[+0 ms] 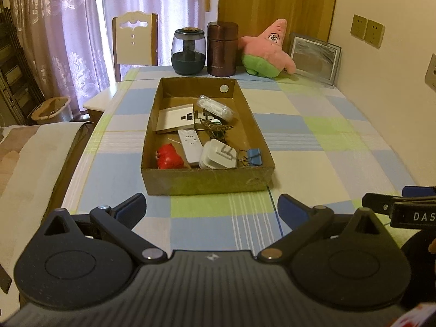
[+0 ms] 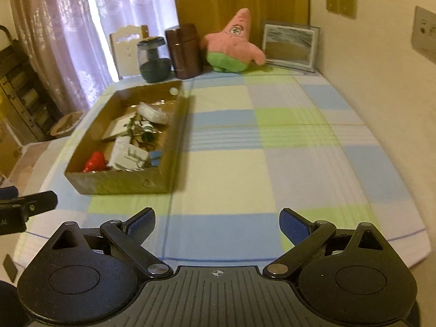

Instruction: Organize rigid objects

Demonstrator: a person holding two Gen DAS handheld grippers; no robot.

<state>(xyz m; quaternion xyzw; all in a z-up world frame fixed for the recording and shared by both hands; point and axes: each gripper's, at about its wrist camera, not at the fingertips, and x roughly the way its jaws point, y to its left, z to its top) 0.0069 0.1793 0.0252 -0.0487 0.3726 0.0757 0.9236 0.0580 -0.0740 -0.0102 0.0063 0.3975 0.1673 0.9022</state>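
Note:
A brown cardboard box (image 1: 207, 182) sits on the checked tablecloth, also in the right wrist view (image 2: 120, 184) at left. In it lie a red toy (image 1: 169, 158), a white remote (image 1: 190, 144), a white charger (image 1: 218, 156), a blue binder clip (image 1: 254, 156), a white flat box (image 1: 174, 118), a clear case (image 1: 216, 106) and a tangle of keys (image 1: 216, 128). My left gripper (image 1: 212, 207) is open and empty, just in front of the box. My right gripper (image 2: 217, 223) is open and empty over bare cloth, right of the box.
At the table's far edge stand a dark glass jar (image 1: 188, 51), a brown canister (image 1: 222, 49), a pink starfish plush (image 1: 268, 50) and a framed picture (image 1: 314, 58). A chair (image 1: 135, 41) and curtains are behind. A wall runs along the right.

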